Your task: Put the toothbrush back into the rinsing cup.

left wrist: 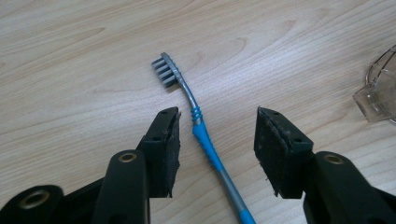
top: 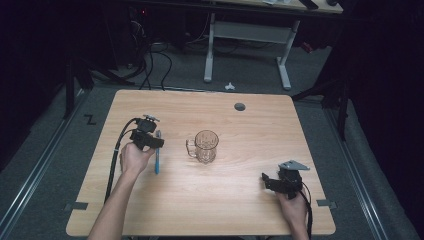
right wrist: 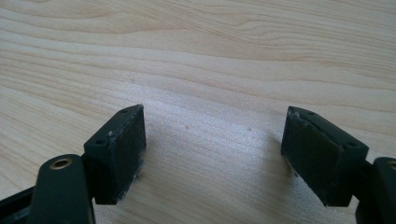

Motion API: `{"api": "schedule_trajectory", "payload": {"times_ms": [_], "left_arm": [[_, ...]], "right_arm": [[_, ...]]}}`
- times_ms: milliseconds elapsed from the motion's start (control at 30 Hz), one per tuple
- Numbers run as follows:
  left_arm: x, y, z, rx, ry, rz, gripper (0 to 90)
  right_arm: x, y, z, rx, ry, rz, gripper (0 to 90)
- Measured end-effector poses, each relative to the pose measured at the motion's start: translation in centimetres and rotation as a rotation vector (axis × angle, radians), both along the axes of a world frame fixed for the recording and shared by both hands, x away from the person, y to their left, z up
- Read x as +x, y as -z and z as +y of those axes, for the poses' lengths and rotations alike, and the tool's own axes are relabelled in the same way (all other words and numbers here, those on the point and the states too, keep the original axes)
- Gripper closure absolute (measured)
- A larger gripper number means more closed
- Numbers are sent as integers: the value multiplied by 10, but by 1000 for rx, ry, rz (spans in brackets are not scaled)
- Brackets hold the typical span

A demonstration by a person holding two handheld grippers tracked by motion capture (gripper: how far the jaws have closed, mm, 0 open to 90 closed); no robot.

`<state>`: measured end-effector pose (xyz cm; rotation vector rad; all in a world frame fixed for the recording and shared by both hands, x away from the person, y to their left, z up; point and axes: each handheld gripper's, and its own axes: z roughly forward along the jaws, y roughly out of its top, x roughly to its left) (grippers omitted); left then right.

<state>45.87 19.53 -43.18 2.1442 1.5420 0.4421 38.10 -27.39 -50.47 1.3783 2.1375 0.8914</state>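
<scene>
Left gripper point(left wrist: 215, 140) held low over the wooden tabletop point(top: 250, 200), fingers point(left wrist: 163, 149) spread wide and gripping nothing. Between those fingers, flat on the wood: a blue and grey toothbrush point(left wrist: 205, 140), handle running back under the gap, bristled head point(left wrist: 164, 71) lying just past the fingertips and pointing away. Closer to the left finger than the right, touching neither as far as can be told. Off beyond the right finger, at the frame's edge, the corner of a clear glass mug point(left wrist: 378, 93). From the high view, same left gripper point(top: 152, 141) over the toothbrush point(top: 157, 155), with the mug point(top: 205, 146) upright nearby, handle turned toward the gripper.

Right gripper point(right wrist: 212, 154) also parted wide, fingers point(right wrist: 123, 154) empty, bare wood grain between and ahead of them. In the high view, right gripper point(top: 267, 180) well apart from mug and toothbrush.
</scene>
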Motion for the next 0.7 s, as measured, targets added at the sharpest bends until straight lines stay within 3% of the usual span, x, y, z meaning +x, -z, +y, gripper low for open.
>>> {"api": "schedule_trajectory", "payload": {"times_ms": [233, 400, 700], "left_arm": [[12, 7, -1, 14, -11, 46, 510], [18, 14, -1, 25, -15, 57, 534], [31, 23, -9, 55, 6, 113, 565]], "right_arm": [[0, 0, 0, 0, 0, 0, 221], [0, 0, 0, 0, 0, 0, 221], [0, 0, 0, 0, -1, 0, 221]]}}
